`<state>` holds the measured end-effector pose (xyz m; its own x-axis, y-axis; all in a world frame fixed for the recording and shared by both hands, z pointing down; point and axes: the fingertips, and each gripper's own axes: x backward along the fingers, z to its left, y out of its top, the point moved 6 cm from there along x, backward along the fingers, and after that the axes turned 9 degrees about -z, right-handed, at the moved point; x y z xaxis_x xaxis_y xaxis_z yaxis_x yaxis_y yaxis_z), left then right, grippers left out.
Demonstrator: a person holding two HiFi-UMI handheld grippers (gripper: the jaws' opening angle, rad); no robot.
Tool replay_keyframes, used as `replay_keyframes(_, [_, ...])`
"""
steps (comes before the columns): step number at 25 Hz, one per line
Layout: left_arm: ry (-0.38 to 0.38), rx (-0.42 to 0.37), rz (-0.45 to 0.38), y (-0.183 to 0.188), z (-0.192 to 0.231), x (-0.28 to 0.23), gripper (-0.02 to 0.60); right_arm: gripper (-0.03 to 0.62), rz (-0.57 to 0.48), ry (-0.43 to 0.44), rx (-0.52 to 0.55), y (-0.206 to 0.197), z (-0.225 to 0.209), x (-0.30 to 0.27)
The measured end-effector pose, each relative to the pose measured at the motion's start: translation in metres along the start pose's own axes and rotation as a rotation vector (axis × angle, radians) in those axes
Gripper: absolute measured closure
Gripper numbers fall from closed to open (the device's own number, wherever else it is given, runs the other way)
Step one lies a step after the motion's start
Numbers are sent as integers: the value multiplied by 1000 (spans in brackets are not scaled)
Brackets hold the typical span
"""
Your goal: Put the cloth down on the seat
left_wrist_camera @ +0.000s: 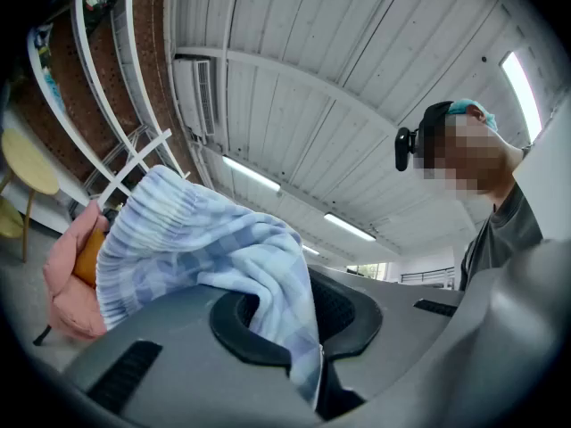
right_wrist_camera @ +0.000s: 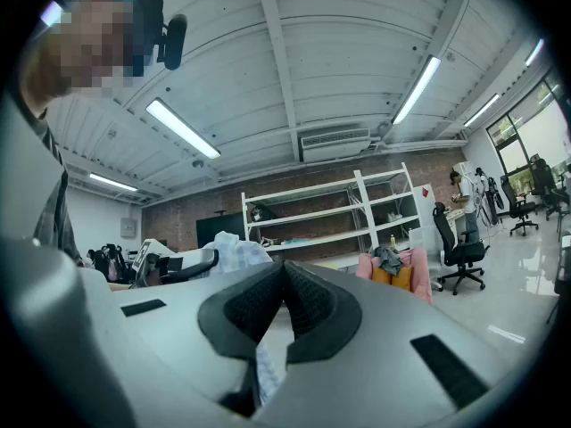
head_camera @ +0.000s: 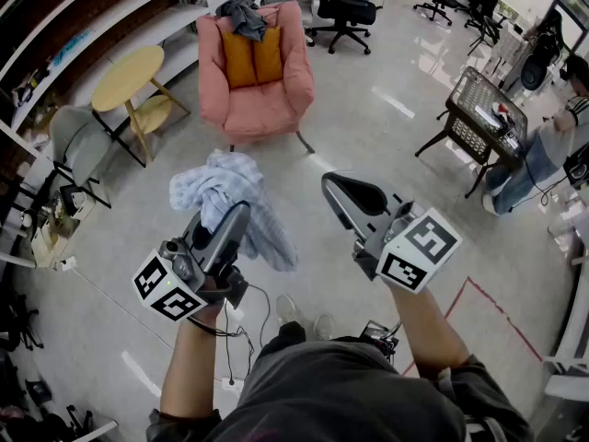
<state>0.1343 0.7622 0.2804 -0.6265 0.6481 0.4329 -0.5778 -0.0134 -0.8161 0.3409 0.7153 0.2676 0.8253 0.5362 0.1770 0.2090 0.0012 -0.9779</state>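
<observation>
A blue-and-white checked cloth (head_camera: 225, 191) hangs bunched from my left gripper (head_camera: 239, 212), which is shut on it above the floor. In the left gripper view the cloth (left_wrist_camera: 196, 248) spills out over the left gripper's (left_wrist_camera: 303, 315) jaws and hides their tips. My right gripper (head_camera: 331, 184) is held beside it on the right, shut and empty; its fingertips (right_wrist_camera: 284, 275) meet with nothing between them. The pink armchair (head_camera: 258, 109) stands ahead, some way off, with orange cushions (head_camera: 253, 55) and a grey garment (head_camera: 244, 17) on its backrest. It also shows small in both gripper views, armchair (right_wrist_camera: 406, 275) and armchair (left_wrist_camera: 62, 279).
A round wooden side table (head_camera: 129, 76) and a grey chair (head_camera: 74, 141) stand left of the armchair. A black office chair (head_camera: 345, 12) is behind it. At the right are a wicker table (head_camera: 479, 113), a seated person (head_camera: 552, 150) and red floor tape (head_camera: 502, 316).
</observation>
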Motion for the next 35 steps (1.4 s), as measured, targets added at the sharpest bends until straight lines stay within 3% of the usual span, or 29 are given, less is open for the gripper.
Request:
replay_keyframes(16, [25, -17, -11, 8, 7, 18, 545, 579, -17, 2, -2, -5, 11, -8])
replay_keyframes(22, [25, -31, -20, -5, 11, 12, 545, 579, -24, -3, -12, -14, -5, 0])
replay_keyframes(35, [-37, -18, -16, 60, 77, 29, 545, 579, -45, -53, -2, -10, 6, -82])
